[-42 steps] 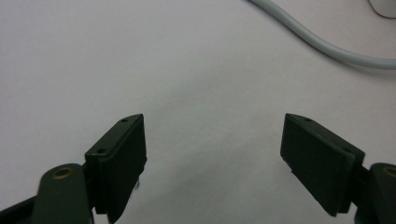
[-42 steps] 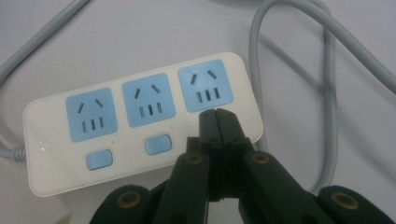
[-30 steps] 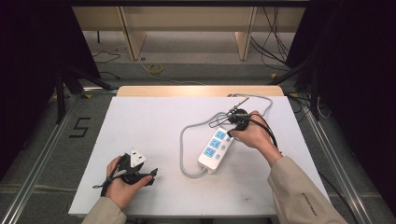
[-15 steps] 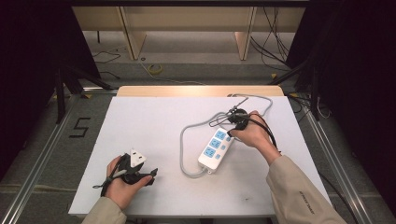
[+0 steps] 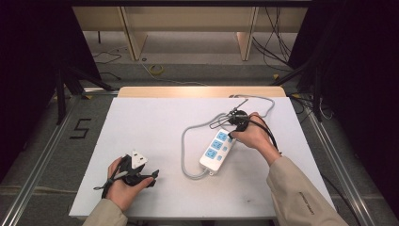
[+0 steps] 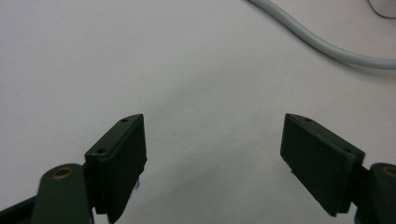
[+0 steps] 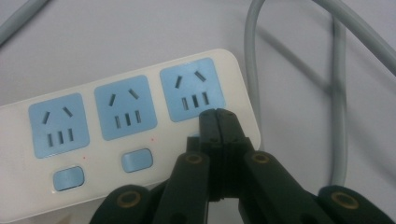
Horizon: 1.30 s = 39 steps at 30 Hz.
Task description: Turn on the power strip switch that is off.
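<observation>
A white power strip (image 5: 216, 149) with three blue sockets lies right of the table's middle, and its grey cable (image 5: 186, 141) loops around it. My right gripper (image 5: 232, 133) is shut with nothing between its jaws. In the right gripper view its tips (image 7: 218, 114) rest on the strip (image 7: 126, 121) just below the end socket (image 7: 192, 95). Two blue buttons (image 7: 68, 178) show beside them, and the spot under the tips is hidden. My left gripper (image 5: 154, 175) lies at the front left, open and empty (image 6: 213, 140), facing the cable (image 6: 327, 46).
The white table top (image 5: 141, 122) ends in a wooden strip (image 5: 197, 91) at the back. Metal rails (image 5: 42, 160) run along the floor on both sides. Loose cables (image 5: 282, 42) and furniture legs stand beyond the table.
</observation>
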Available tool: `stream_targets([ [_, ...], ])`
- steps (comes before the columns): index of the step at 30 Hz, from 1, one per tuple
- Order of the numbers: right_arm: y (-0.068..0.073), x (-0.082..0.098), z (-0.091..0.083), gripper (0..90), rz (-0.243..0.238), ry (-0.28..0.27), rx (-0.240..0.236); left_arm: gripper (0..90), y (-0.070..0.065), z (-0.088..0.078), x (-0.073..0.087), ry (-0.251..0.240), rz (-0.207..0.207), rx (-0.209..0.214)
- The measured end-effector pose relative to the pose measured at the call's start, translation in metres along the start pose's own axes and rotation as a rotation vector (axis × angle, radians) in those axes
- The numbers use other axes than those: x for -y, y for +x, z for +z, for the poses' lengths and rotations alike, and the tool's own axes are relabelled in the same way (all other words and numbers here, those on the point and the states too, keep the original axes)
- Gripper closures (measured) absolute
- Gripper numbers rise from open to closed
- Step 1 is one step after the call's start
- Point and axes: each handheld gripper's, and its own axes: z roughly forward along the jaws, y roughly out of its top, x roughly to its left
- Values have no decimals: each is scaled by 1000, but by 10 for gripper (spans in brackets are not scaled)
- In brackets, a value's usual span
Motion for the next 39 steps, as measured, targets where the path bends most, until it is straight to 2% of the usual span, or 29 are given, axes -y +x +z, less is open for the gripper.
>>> stream_targets([
  [22,0,-2,5,900,-22,12,-1,223,0,0,0,1,1,0],
  [39,1,-2,6,900,-19,18,4,223,-1,0,0,0,1,0],
])
